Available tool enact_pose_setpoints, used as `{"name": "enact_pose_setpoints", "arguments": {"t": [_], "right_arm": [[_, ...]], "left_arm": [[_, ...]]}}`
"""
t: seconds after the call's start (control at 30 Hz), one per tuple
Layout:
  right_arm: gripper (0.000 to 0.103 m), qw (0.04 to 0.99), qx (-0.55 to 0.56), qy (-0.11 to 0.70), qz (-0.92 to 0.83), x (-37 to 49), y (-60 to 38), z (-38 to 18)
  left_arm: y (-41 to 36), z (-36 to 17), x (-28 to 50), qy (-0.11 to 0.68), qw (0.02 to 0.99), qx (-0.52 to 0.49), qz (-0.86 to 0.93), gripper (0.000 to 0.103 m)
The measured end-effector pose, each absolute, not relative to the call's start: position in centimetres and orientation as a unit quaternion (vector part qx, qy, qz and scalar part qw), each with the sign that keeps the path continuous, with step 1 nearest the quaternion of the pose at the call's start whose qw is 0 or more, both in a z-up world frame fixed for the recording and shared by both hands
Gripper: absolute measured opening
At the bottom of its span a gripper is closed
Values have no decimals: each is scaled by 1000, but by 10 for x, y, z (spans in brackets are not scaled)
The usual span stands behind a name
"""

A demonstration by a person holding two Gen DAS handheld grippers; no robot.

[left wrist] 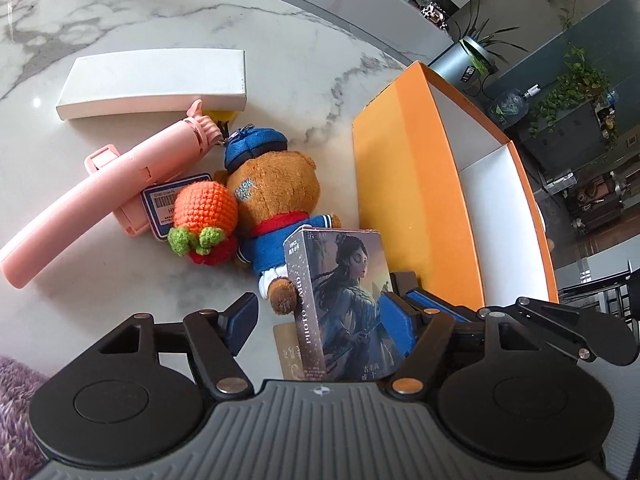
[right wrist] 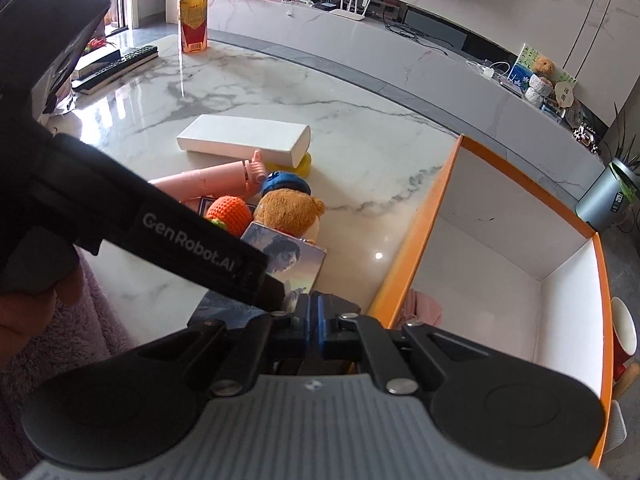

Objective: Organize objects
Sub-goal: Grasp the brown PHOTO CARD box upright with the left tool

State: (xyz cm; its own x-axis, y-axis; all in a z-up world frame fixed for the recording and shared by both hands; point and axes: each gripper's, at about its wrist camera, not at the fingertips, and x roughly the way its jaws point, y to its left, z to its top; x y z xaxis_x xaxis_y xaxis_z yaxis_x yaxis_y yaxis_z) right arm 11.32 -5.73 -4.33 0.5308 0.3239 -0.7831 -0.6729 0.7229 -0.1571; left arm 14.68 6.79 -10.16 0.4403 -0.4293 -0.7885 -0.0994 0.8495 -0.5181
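Note:
My left gripper [left wrist: 320, 316] is open around an upright photo card box [left wrist: 346, 304] with a painted woman on it; its right pad touches the box, its left finger [left wrist: 242, 314] stands apart. Behind it lie a teddy bear in blue [left wrist: 276, 200], a crocheted orange [left wrist: 204, 216], a pink selfie stick [left wrist: 104, 196] and a white box [left wrist: 156, 82]. The orange storage box [left wrist: 416, 184] stands to the right. My right gripper [right wrist: 316, 320] is shut and empty at that box's [right wrist: 500, 216] near corner, just right of the card box [right wrist: 292, 258]. The left gripper's body hides part of the pile.
A drink bottle [right wrist: 194, 20] and a remote control [right wrist: 116, 66] sit at the far side of the marble table [right wrist: 340, 92]. A pink item [right wrist: 424, 306] lies inside the orange box. A blue-edged card [left wrist: 170, 204] lies under the selfie stick. A gold card [left wrist: 288, 354] lies under the card box.

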Motion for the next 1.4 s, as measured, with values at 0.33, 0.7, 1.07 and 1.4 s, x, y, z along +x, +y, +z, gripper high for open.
{"name": "enact_pose_setpoints", "arguments": {"t": [0.33,0.7,1.07,1.4], "right_arm": [[0,836,-168,407,327,117,-56,-42],[0,847,-291,359,264,100,-47,-38],[0,823,-339,360,279,93,-40,-54],[0,829,-302,375,284,100,-44,-53]], "left_arm": [[81,-97,141,505,805,-292,-105,45],[84,-111,143,517,785,-330,-90,72],[74,-114,148,521,779,-330,-111,71],[84,-100,140,500,789,-335,-122,36]]}}
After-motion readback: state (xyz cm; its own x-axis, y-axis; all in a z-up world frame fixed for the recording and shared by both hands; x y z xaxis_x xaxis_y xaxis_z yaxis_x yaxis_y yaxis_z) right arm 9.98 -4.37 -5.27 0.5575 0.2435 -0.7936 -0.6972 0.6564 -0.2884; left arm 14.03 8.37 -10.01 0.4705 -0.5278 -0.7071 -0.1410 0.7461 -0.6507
